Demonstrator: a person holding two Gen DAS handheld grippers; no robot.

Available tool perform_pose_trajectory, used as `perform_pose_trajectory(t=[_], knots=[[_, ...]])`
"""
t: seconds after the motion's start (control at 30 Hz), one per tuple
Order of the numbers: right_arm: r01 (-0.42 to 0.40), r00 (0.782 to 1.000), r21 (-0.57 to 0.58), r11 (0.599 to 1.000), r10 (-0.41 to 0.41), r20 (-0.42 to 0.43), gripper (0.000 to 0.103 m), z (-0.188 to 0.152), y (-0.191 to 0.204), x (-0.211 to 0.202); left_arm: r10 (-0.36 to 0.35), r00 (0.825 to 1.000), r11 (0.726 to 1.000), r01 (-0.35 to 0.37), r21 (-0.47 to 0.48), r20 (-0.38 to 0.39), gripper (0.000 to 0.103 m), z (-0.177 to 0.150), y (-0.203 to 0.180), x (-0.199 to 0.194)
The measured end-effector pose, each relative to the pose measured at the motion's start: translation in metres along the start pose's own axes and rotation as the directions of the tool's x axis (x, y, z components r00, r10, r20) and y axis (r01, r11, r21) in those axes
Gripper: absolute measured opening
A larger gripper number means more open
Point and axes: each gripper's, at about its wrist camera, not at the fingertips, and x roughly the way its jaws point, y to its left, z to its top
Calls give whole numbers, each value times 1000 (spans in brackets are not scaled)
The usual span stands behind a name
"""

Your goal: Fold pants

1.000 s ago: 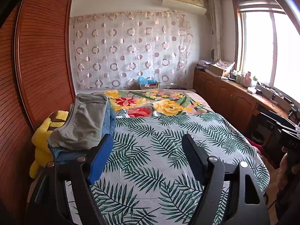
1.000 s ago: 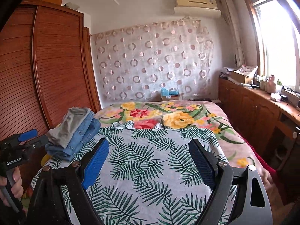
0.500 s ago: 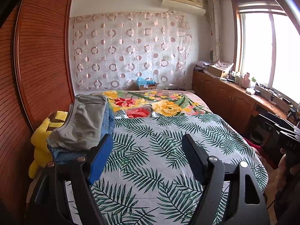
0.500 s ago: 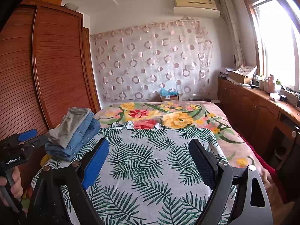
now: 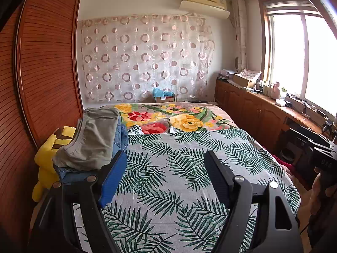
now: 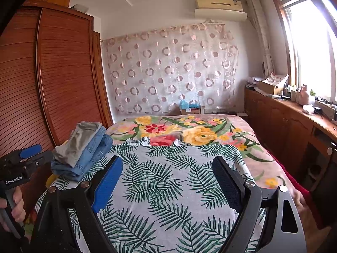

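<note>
Pants (image 5: 90,139) are lying folded in a stack at the bed's left edge, at about ten o'clock from the left gripper (image 5: 166,168) and at about ten o'clock in the right wrist view as well (image 6: 82,147); a grey pair is being carried on top of a blue denim pair, and the stack is being touched by neither gripper. The left gripper is being held with its jaws spread wide and nothing between them, its blue pad (image 5: 113,177) appearing just beside the near end of the stack, though contact cannot be told. The right gripper (image 6: 168,177) is likewise being held with its jaws wide apart and nothing between them, above the palm-leaf sheet (image 6: 168,189) that is covering the near part of the bed. A floral blanket (image 5: 185,118) is showing beyond the sheet at twelve o'clock. A yellow plush toy (image 5: 46,160) is sitting at nine o'clock in the left view, between the stack and the wooden wardrobe (image 5: 42,73). In the right view the left device is being seen at nine o'clock, gripped by a hand (image 6: 14,206). A curtain (image 6: 172,71) with rings is hanging at twelve o'clock, an air conditioner (image 5: 204,2) is mounted above it, and a cluttered counter (image 6: 294,105) is running under the window (image 5: 294,52) at two o'clock.
</note>
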Motion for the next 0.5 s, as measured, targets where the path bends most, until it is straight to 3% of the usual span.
perform_pose_trajectory(t=[0.5], knots=[[-4, 1000, 2, 1000, 4, 4, 88, 0, 1, -1, 0, 1000, 1000, 0, -1, 1, 78, 0, -1, 0]])
